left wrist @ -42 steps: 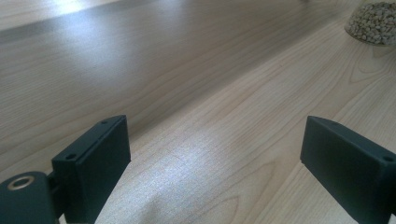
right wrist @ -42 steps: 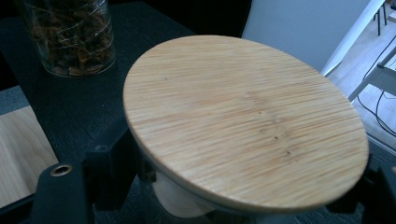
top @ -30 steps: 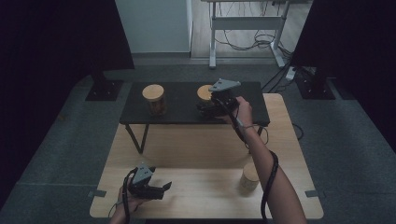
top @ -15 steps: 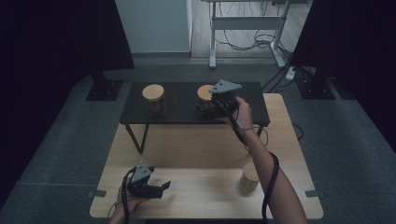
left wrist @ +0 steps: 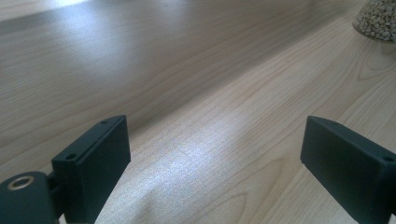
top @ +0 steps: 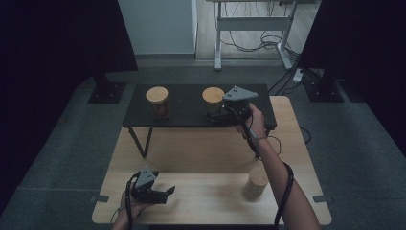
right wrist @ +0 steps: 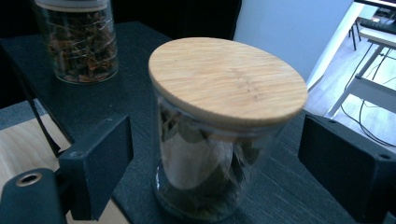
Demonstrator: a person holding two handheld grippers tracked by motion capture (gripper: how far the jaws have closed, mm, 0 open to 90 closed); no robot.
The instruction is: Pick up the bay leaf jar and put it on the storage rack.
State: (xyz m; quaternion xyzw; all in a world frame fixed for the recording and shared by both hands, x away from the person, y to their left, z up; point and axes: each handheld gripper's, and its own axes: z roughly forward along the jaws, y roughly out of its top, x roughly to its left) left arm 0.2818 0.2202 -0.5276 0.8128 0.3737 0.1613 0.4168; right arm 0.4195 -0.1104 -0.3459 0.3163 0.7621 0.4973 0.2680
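Since the earlier frames the right claw (top: pixel 214 114) has barely shifted, but its jaws have just been opening: they now stand released on either side of the bay-leaf jar (right wrist: pixel 219 135), pads clear of the glass. That jar sits upright under its bamboo lid (right wrist: pixel 227 80) on the black raised shelf (top: pixel 186 120), at about one o'clock from the table's middle. Judging by the spread jaws and the settled jar, it has been set down here to join the jar of dried brown bits (top: pixel 157 101), which stands well apart at about eleven o'clock on the same shelf.

At seven o'clock the left claw (top: pixel 160 194) lies low over the pale wooden table (top: pixel 201 158), jaws wide and holding nothing, seemingly parked while the other hand works. Near five o'clock a third lidded jar (top: pixel 257 182) stands on the table beside the right forearm, probably next for the shelf.

Grey carpet surrounds the table; black screens flank it, and a white desk frame with loose cables stands at twelve o'clock.
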